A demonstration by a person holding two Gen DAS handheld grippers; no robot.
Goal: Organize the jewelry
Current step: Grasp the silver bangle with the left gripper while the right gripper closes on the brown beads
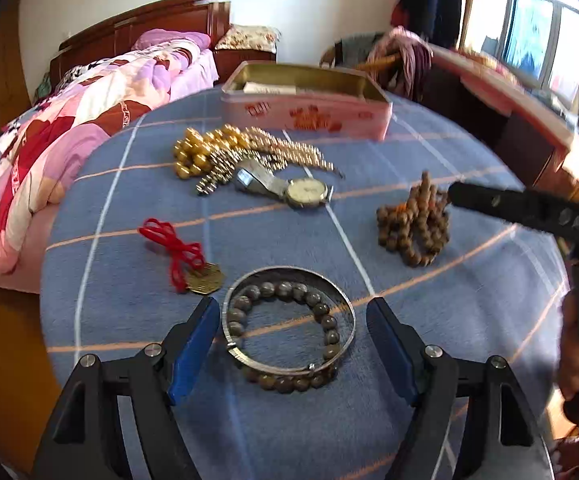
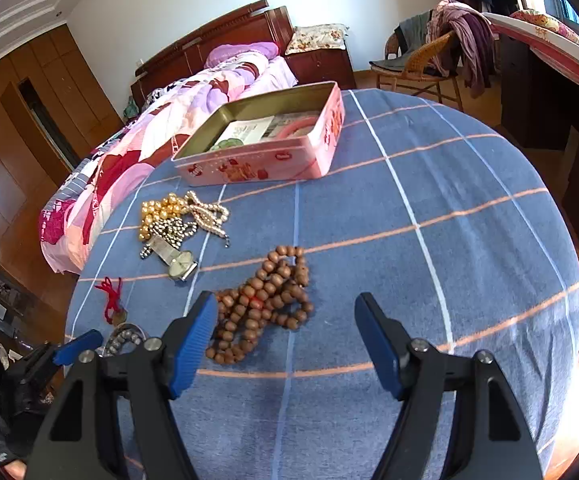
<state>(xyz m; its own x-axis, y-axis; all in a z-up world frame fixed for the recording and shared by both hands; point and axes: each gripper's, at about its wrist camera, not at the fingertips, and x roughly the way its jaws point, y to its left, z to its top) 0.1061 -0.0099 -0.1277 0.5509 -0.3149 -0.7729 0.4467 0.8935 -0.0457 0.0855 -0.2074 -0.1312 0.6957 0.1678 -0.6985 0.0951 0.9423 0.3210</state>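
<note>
Jewelry lies on a blue checked cloth. My left gripper (image 1: 293, 312) is open, its fingers on either side of a silver bangle (image 1: 345, 304) and a grey bead bracelet (image 1: 285, 384) that lie together. My right gripper (image 2: 285, 312) is open and empty, just in front of a heap of brown wooden beads (image 2: 265, 304), also in the left wrist view (image 1: 413, 224). Farther off lie a silver watch (image 1: 289, 188), a pile of gold and pearl necklaces (image 1: 229, 152) and a red cord with a brass pendant (image 1: 185, 256). An open pink tin (image 2: 265, 160) stands at the back.
The tin (image 1: 305, 108) holds papers and small items. The round table (image 2: 469, 240) drops off on all sides. A bed (image 2: 169, 120) is behind on the left, a wicker chair (image 2: 421, 64) with clothes and a dark desk (image 2: 541, 92) on the right.
</note>
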